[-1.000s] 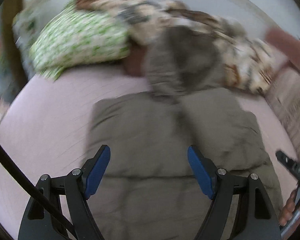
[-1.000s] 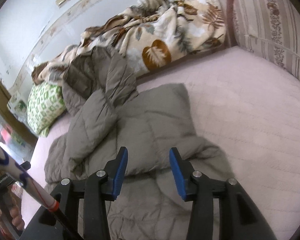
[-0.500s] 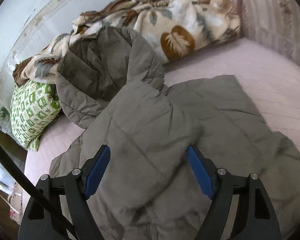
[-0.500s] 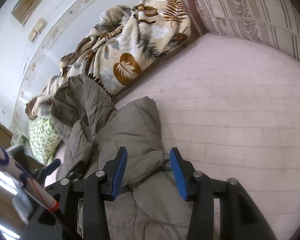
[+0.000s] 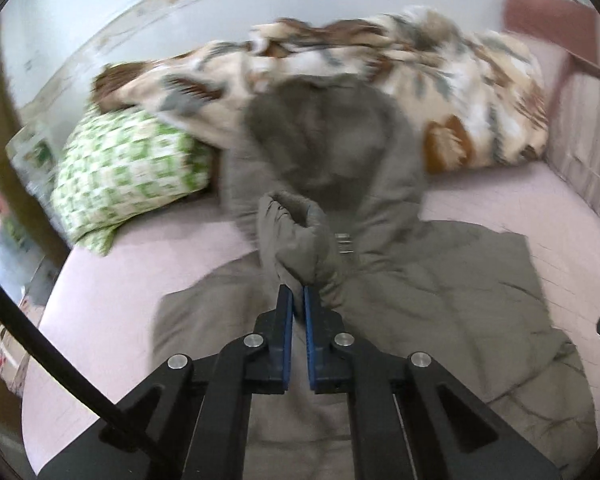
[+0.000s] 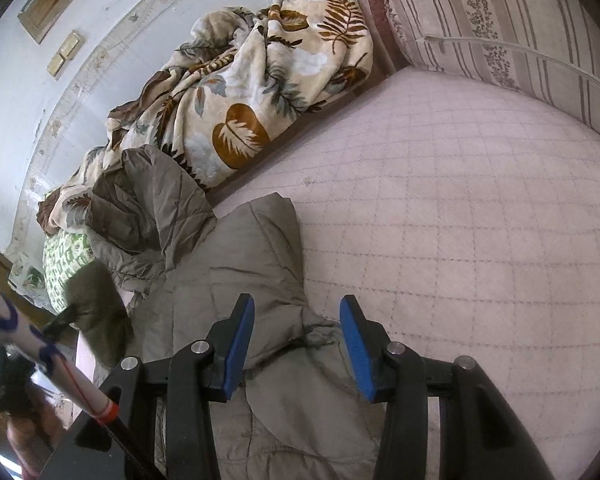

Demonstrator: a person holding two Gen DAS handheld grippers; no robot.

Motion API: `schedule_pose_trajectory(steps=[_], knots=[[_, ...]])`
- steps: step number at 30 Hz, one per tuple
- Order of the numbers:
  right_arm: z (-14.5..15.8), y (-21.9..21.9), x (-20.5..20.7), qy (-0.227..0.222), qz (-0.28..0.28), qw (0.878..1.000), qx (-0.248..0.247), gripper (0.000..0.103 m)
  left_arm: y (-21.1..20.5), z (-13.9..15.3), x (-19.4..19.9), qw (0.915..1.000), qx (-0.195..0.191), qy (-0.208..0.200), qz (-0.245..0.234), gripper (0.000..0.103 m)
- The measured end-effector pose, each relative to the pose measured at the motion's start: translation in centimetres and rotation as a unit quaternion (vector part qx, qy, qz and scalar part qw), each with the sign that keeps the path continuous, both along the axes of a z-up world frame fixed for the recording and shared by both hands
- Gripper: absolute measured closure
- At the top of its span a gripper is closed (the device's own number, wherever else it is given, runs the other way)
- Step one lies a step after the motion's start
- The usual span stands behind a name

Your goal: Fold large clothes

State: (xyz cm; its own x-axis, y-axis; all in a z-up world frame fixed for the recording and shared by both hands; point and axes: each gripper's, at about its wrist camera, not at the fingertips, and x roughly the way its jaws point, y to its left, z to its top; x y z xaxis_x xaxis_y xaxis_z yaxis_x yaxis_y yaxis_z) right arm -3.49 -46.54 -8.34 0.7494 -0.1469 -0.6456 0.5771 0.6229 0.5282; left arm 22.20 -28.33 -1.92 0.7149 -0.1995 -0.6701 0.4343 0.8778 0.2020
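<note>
A large grey-olive puffer jacket (image 5: 440,280) lies spread on a pink quilted bed, its hood (image 5: 332,136) propped against the bedding behind. My left gripper (image 5: 298,292) is shut on a sleeve of the jacket (image 5: 296,240) and holds it lifted above the jacket's body. My right gripper (image 6: 298,320) is open, its blue fingers (image 6: 240,340) straddling a folded edge of the jacket (image 6: 256,264) at the jacket's right side. The left gripper and sleeve show blurred at the left edge of the right wrist view (image 6: 92,308).
A leaf-print blanket (image 6: 252,92) is bunched along the wall behind the jacket. A green-and-white pillow (image 5: 128,172) lies at the back left. A striped cushion (image 6: 500,24) stands at the bed's right end. Pink quilted mattress (image 6: 460,220) extends right of the jacket.
My left gripper has closed on the jacket sleeve and lifted it; it was open half a second ago. My right gripper has stayed open over the jacket's right edge.
</note>
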Motion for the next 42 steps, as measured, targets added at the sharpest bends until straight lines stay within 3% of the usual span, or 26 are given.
schedule_pose_trajectory(steps=[4, 9, 12, 16, 20, 21, 23, 24, 25, 27, 33, 34, 35, 37, 42], knots=[[-0.2, 0.6, 0.6, 0.008, 0.006, 1.000, -0.004, 0.054, 4.2, -1.3, 1.5, 0.9987, 0.001, 0.015, 0.048, 0.097], [-0.6, 1.6, 1.5, 0.021, 0.019, 1.000, -0.013, 0.054, 8.7, -6.7, 4.6, 0.9907, 0.006, 0.093, 0.099, 0.097], [-1.2, 2.1, 2.2, 0.035, 0.026, 0.999, -0.015, 0.054, 9.7, -8.9, 5.2, 0.9861, 0.009, 0.116, 0.119, 0.097], [-1.4, 2.4, 2.8, 0.042, 0.034, 0.998, -0.020, 0.054, 11.1, -9.5, 5.6, 0.9835, 0.018, 0.110, 0.143, 0.100], [-1.5, 2.5, 3.0, 0.044, 0.038, 0.998, -0.024, 0.054, 14.4, -8.4, 6.2, 0.9789, -0.012, 0.114, 0.169, 0.100], [-1.5, 2.5, 3.0, 0.045, 0.038, 0.998, -0.023, 0.054, 15.0, -8.0, 6.4, 0.9779, -0.026, 0.117, 0.171, 0.098], [-1.6, 2.4, 3.0, 0.043, 0.039, 0.998, -0.018, 0.054, 16.8, -7.0, 6.7, 0.9734, -0.081, 0.135, 0.166, 0.077], [-1.6, 2.4, 3.0, 0.043, 0.039, 0.998, -0.016, 0.054, 17.4, -6.6, 6.9, 0.9693, -0.111, 0.146, 0.164, 0.058], [-1.6, 2.4, 3.0, 0.042, 0.038, 0.998, -0.017, 0.054, 17.6, -6.3, 7.0, 0.9665, -0.129, 0.149, 0.164, 0.049], [-1.5, 2.6, 2.9, 0.041, 0.038, 0.998, -0.019, 0.054, 17.7, -6.1, 7.5, 0.9595, -0.165, 0.163, 0.160, 0.048], [-1.5, 3.4, 3.5, 0.051, 0.046, 0.997, -0.033, 0.054, 13.1, -7.9, 8.6, 0.9581, -0.149, 0.215, 0.116, 0.050], [-1.6, 3.5, 3.6, 0.054, 0.048, 0.997, -0.034, 0.054, 12.5, -8.1, 8.5, 0.9603, -0.130, 0.219, 0.114, 0.068], [-1.7, 3.5, 3.8, 0.057, 0.050, 0.997, -0.034, 0.054, 12.1, -8.2, 8.1, 0.9633, -0.107, 0.214, 0.122, 0.074], [-1.9, 3.5, 3.9, 0.060, 0.051, 0.996, -0.034, 0.054, 12.6, -7.9, 7.4, 0.9617, -0.110, 0.217, 0.126, 0.078], [-2.0, 3.5, 4.0, 0.062, 0.055, 0.996, -0.034, 0.054, 15.5, -7.4, 5.3, 0.9537, -0.125, 0.230, 0.148, 0.074]])
